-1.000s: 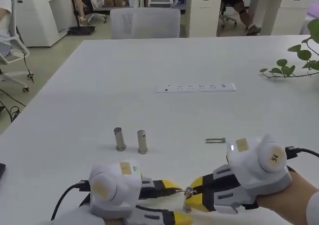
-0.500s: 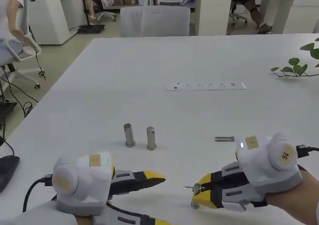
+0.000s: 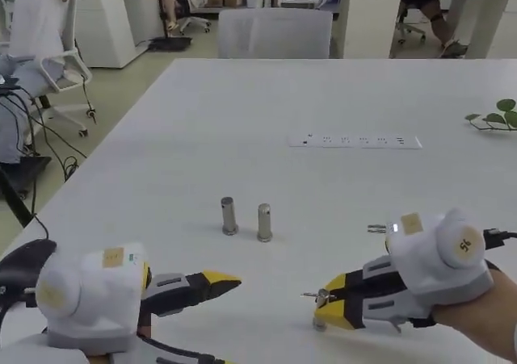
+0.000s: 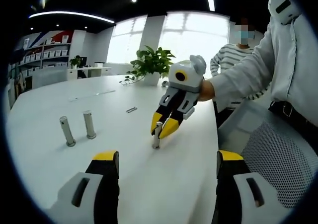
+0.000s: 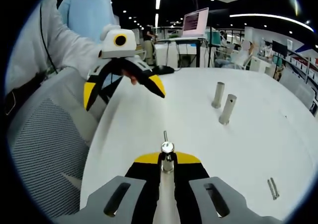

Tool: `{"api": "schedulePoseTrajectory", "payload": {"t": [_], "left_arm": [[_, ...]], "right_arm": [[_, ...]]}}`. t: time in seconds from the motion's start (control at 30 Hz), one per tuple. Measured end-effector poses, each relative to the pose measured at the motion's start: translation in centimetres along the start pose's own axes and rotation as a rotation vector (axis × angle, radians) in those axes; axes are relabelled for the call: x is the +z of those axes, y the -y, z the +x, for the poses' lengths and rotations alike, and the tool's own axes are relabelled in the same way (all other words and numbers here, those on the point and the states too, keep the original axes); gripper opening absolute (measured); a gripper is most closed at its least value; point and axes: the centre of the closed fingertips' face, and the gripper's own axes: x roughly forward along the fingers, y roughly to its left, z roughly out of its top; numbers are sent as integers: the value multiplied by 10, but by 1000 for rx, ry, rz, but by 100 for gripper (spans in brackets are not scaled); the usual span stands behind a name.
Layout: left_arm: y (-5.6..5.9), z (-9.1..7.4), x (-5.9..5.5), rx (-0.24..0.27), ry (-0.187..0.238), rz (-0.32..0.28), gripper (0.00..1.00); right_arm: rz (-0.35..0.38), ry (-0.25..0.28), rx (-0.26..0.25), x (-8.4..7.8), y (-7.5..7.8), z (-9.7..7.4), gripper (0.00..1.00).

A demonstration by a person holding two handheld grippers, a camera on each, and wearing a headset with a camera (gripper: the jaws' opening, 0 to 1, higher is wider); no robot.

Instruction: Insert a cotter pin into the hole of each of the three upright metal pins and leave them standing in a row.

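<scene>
Two bare metal pins (image 3: 229, 216) (image 3: 264, 222) stand upright side by side mid-table. My right gripper (image 3: 325, 303) is shut on a third metal pin (image 3: 321, 301), held upright low over the table, with a cotter pin (image 3: 308, 295) poking out of its top hole. In the right gripper view that pin (image 5: 167, 152) sits between the closed jaws, and the cotter pin (image 5: 165, 135) points forward. My left gripper (image 3: 230, 324) is open and holds nothing, well to the left of the held pin. In the left gripper view the right gripper (image 4: 165, 128) grips the pin (image 4: 157, 135).
A spare cotter pin (image 3: 376, 228) lies on the table right of the two pins. Farther back lies a white power strip (image 3: 355, 141), and plant leaves (image 3: 494, 118) reach in at the right edge. A chair (image 3: 275, 33) stands at the far edge.
My left gripper has drawn back to the left, away from the held pin. The cotter pin has stayed in the pin's hole. The right gripper has barely moved.
</scene>
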Motion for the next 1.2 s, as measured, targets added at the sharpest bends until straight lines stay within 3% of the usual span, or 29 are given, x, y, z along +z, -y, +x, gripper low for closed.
{"api": "schedulePoseTrajectory", "payload": {"t": [0.1,0.8,1.2], "left_arm": [[-5,-10,0,27,12,-8,82],[-9,-60,-5,125,53,-44,81],[-13,-73,-6,160,76,-55,81]], "right_arm": [[-9,10,6,9,3,7,10],[-60,36,66,65,7,66,10],[-69,24,87,78,9,98,10]]}}
